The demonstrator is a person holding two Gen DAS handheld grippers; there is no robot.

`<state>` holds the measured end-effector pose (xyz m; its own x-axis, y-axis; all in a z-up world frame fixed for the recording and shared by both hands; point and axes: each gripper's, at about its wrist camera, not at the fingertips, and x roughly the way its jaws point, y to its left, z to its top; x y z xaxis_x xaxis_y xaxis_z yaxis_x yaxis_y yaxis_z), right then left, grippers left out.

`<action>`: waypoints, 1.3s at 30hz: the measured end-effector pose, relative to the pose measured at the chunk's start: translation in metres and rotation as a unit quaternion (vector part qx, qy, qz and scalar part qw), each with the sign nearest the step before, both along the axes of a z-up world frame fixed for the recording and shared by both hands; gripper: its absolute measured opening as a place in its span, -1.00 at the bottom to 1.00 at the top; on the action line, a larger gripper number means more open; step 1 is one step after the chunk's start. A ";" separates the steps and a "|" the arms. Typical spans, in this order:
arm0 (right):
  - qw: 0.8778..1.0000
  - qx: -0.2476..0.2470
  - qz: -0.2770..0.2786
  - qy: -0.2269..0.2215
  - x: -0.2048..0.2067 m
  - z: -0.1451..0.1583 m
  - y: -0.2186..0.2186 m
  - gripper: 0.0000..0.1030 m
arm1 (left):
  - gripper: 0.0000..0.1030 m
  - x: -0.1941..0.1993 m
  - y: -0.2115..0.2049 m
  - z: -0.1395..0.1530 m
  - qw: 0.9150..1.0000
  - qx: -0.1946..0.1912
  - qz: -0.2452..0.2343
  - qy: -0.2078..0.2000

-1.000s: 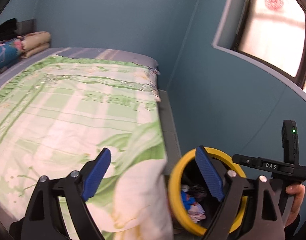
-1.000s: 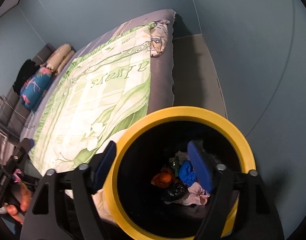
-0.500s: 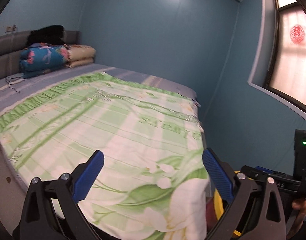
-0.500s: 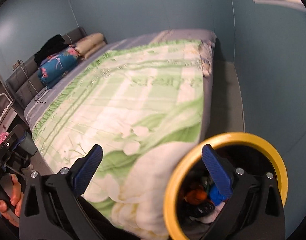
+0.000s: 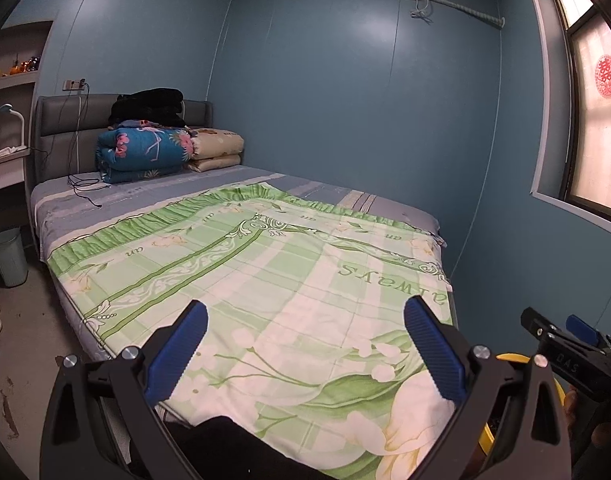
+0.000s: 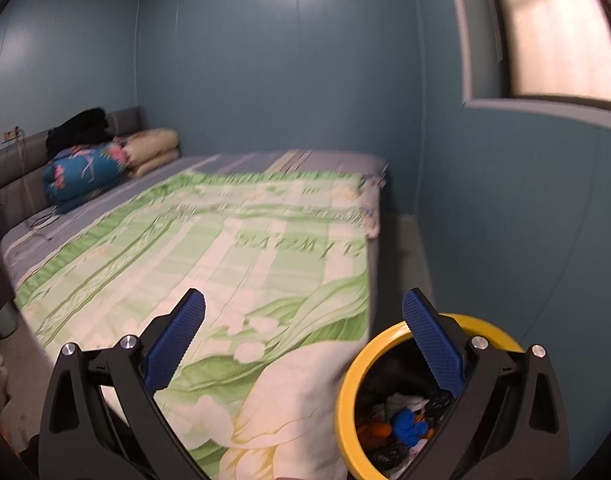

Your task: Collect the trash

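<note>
A yellow-rimmed black trash bin (image 6: 347,380) stands on the floor at the bed's near right corner. It holds blue, orange, white and black trash (image 6: 405,426). Only a sliver of its rim (image 5: 505,357) shows in the left wrist view. My right gripper (image 6: 304,342) is open and empty, raised above the bed's corner and the bin. My left gripper (image 5: 306,350) is open and empty over the foot of the bed. The right gripper's body (image 5: 565,354) shows at the right edge of the left wrist view.
A bed with a green floral quilt (image 5: 265,280) fills the middle. Folded blankets (image 5: 145,150) lie by the headboard. A pale bin (image 5: 9,256) stands on the floor at left. Blue walls, a window (image 5: 597,120) at right, and a narrow floor strip (image 6: 405,264) beside the bed.
Both grippers have tilted up and away from the bin, so the views now take in the whole bed and room. Both stayed open and empty.
</note>
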<state>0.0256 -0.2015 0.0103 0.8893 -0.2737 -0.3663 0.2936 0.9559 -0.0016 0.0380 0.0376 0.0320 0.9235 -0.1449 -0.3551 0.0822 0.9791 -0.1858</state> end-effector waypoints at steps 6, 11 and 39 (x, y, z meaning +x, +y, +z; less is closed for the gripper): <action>0.998 -0.018 -0.030 -0.044 -0.022 0.000 0.006 0.84 | 0.84 -0.024 -0.007 0.000 1.000 0.005 -0.003 -0.007; 0.999 -0.010 -0.025 -0.037 -0.023 -0.006 0.006 0.84 | 0.84 -0.035 -0.010 -0.002 1.000 -0.001 0.000 -0.011; 1.000 -0.005 -0.026 -0.016 -0.023 -0.028 0.014 0.84 | 0.84 -0.044 -0.015 -0.010 1.000 0.007 -0.002 -0.011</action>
